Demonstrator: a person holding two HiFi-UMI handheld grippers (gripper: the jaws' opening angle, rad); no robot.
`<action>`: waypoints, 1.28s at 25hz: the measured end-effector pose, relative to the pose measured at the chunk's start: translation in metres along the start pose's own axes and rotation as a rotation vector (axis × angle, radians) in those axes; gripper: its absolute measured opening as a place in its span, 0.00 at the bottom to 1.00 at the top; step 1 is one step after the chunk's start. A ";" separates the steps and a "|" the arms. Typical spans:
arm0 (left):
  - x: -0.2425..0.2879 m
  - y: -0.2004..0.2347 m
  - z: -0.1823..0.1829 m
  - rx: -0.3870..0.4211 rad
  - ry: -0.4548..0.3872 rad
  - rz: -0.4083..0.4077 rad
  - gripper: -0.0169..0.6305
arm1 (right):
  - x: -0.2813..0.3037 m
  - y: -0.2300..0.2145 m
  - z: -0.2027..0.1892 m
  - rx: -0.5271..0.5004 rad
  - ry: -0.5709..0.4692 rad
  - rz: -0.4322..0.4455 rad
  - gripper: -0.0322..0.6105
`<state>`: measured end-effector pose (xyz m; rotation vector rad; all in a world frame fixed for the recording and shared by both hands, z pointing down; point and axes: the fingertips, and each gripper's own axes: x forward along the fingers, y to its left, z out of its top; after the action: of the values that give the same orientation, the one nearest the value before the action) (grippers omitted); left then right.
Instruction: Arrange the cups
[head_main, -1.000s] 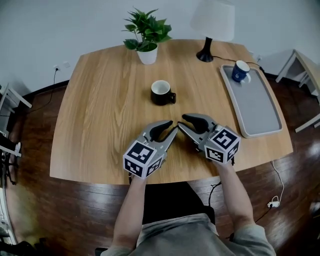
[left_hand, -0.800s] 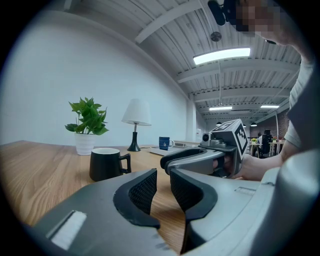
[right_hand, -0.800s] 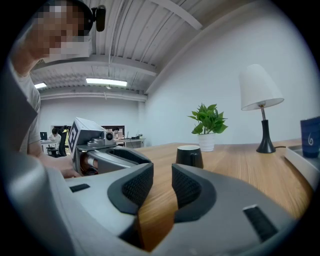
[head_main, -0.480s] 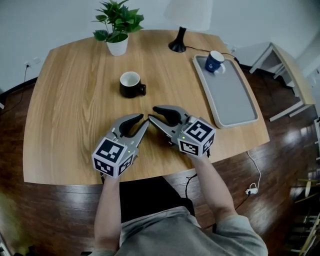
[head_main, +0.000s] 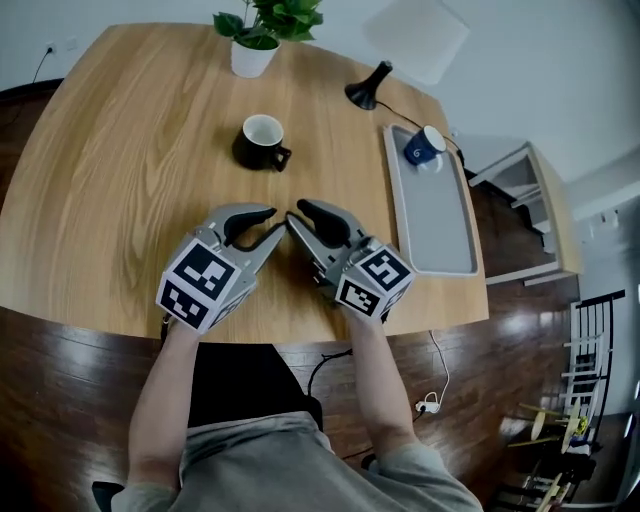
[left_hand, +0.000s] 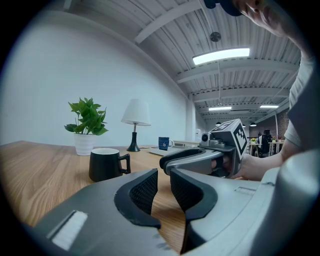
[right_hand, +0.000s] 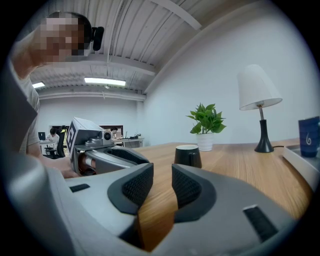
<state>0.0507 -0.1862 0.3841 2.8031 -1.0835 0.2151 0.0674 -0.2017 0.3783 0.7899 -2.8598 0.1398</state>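
the left gripper (head_main: 274, 221) and the right gripper (head_main: 296, 213) each have jaws a narrow gap apart, nothing between them. the black cup (head_main: 262, 143) stands on the table (head_main: 120, 180) beyond both tips, well apart; the blue cup (head_main: 424, 147) is at the far end of the tray (head_main: 432, 230)

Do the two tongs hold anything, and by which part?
Nothing is held: left tongs and right tongs are open and empty. The black cup stands untouched.

Bright, even light comes from ceiling strip lights (left_hand: 221, 55) — I see only a faint shadow by the black mug (head_main: 262, 143) and a sheen on the dark floor (head_main: 520, 330). Both gripper views bulge fisheye-style, with black corners and soft foregrounds.
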 end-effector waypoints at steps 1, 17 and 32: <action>0.000 0.000 0.000 -0.001 -0.001 0.000 0.14 | 0.000 0.000 0.000 0.001 0.001 -0.002 0.22; -0.001 -0.002 0.004 -0.009 -0.003 0.000 0.14 | 0.005 -0.021 0.000 -0.021 0.041 -0.026 0.22; 0.000 -0.004 0.002 -0.004 -0.001 -0.004 0.14 | 0.052 -0.073 0.011 -0.172 0.176 -0.092 0.32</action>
<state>0.0532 -0.1837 0.3817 2.8025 -1.0775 0.2106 0.0590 -0.2915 0.3805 0.8275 -2.6236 -0.0455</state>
